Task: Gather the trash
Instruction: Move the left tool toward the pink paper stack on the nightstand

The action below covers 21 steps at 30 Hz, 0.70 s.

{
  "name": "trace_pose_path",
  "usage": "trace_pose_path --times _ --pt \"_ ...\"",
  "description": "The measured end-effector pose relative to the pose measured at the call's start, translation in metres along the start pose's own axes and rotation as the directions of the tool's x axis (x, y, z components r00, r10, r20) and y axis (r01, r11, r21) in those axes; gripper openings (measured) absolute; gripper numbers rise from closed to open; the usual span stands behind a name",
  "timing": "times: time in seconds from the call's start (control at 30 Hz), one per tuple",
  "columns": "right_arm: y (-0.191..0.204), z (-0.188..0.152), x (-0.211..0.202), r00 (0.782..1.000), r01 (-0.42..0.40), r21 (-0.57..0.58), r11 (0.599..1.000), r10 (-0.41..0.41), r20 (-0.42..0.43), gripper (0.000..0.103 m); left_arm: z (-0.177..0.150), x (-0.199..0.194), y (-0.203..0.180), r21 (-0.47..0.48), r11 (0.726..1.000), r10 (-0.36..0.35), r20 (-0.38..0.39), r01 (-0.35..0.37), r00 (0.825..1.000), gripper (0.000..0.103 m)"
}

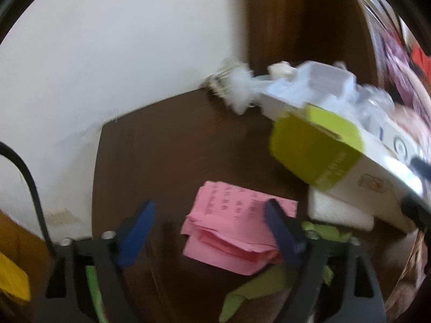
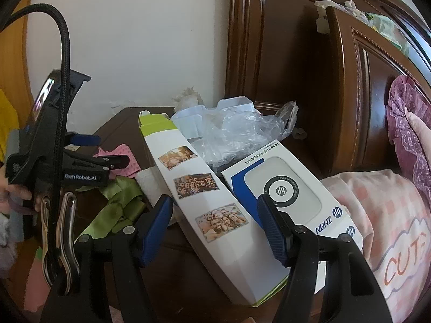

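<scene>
Nearby, folded pink paper [image 1: 237, 231], glossy white box [image 2: 215, 204]

Glossy white cardboard box [image 2: 215, 196], crinkled clear plastic wrap [image 2: 237, 134], matt pink paper [image 1: 237, 231], dark polished wood nightstand [image 1: 167, 145].

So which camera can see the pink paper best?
The left wrist view. There the folded pink paper lies almost whole on the dark table, right ahead of the open left tongs. The right wrist view shows only a small pink corner behind the left tongs.
</scene>
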State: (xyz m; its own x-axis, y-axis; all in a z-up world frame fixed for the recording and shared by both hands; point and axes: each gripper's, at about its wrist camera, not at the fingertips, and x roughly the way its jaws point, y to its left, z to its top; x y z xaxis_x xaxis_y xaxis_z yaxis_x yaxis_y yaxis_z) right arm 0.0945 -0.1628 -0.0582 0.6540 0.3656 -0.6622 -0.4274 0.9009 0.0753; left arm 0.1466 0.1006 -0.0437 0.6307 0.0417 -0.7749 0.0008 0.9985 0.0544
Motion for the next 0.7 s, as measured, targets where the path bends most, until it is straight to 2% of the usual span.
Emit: trace_pose_path --times 0.1,0.23,0.43,0.7 --pt "0.0001 0.0004 0.0002 1.000 0.000 0.002 1.000 0.000 0.001 0.067 -0.0015 0.0052 0.0143 -0.094 0.993 -0.072 -0.033 0.068 0.997 0.091" --pt "0.0000 0.0006 0.0007 1.000 0.000 0.002 1.000 0.000 -0.002 0.067 -0.0005 0.0068 0.0149 -0.103 0.992 -0.071 -0.040 0.067 0.997 0.097" --pt "-0.0018 0.0030 0.0022 1.000 -0.008 0.007 1.000 0.008 -0.016 0.067 0.0012 0.0091 0.0128 -0.095 0.993 -0.080 -0.050 0.075 0.996 0.101" --pt "-0.0031 0.0065 0.0036 1.000 -0.014 0.007 1.000 0.015 -0.026 0.067 -0.0034 0.0024 0.0126 -0.139 0.987 -0.091 -0.034 0.086 0.995 0.101"
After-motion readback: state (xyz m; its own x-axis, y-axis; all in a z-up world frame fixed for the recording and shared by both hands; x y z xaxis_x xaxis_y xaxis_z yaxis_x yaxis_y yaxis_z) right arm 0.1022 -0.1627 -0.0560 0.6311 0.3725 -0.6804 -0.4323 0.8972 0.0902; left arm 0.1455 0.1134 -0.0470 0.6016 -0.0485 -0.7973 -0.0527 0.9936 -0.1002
